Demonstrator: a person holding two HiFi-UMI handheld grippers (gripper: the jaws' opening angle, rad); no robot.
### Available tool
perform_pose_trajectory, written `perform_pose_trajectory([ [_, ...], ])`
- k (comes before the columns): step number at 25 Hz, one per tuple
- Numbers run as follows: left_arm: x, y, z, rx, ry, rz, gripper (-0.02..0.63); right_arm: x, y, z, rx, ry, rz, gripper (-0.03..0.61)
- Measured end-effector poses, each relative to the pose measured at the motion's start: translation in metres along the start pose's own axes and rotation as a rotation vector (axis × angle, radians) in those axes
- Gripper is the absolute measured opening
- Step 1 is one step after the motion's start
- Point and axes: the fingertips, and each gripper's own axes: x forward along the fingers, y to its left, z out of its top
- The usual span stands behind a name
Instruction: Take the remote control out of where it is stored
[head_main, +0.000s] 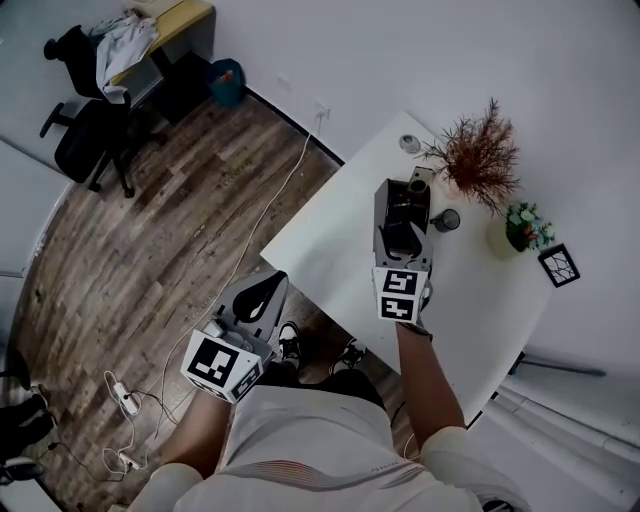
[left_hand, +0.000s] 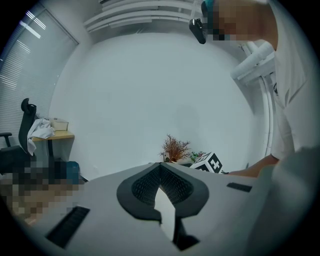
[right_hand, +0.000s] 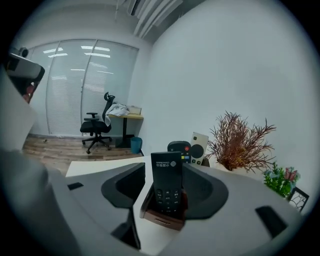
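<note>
Right gripper (right_hand: 164, 172) was released: jaws stood wide apart, one on either side of the black remote (right_hand: 166, 186), and we saw no pad pressing on it. Nothing was held yet.

The remote sat low centre in the right gripper view. It was upright in a brown holder (right_hand: 161, 216) on the white table (head_main: 340, 215), with its lower end sunk in the slot. Its long axis ran vertical in the frame, keypad face toward the camera. It lay straight ahead of the jaws and already inside the gap, so we judged the next move to be a squeeze across its narrow width, then a lift along that axis.

Left gripper (left_hand: 160, 164) was closed on nothing, tips meeting. In the head view it sat lower left, off the table edge and well apart from the holder. The right hand was clearly the nearer one.

Behind the holder, upper centre in the right gripper view, stood a second black remote (right_hand: 179, 147) with a red button, and a white remote (right_hand: 199, 146) just right of it.

Writing: there was a small pale logo with a line of print at the top of the near remote, too small for us to read. The grippers' cubes carried only black-and-white square patterns.
</note>
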Motion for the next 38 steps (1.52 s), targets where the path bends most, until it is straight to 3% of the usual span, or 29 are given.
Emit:
perform_pose_trajectory([
  [6, -0.001, 0.009, -0.006, -0.004, 0.021, 0.005, 0.008, 0.005, -0.010, 0.000, 0.005, -0.003, -0.062, 0.193],
  [11, 0.003, 0.004, -0.005, -0.002, 0.018, -0.009, 0.008, -0.001, -0.010, 0.006, 0.002, -0.037, -0.039, 0.188],
  [21, 0.012, -0.015, 0.003, 0.015, 0.005, -0.047, 0.008, -0.073, -0.038, 0.060, 0.145, -0.268, -0.001, 0.187],
  [25, 0.023, -0.032, 0.011, 0.027, -0.013, -0.091, 0.008, -0.113, -0.061, 0.066, 0.181, -0.291, 0.006, 0.187],
  [29, 0.037, -0.056, 0.014, 0.038, -0.021, -0.143, 0.008, -0.142, -0.083, 0.043, 0.164, -0.207, 0.002, 0.187],
  [38, 0.057, -0.093, 0.013, 0.055, -0.013, -0.227, 0.008, -0.164, -0.107, -0.100, 0.021, 0.292, 0.018, 0.187],
])
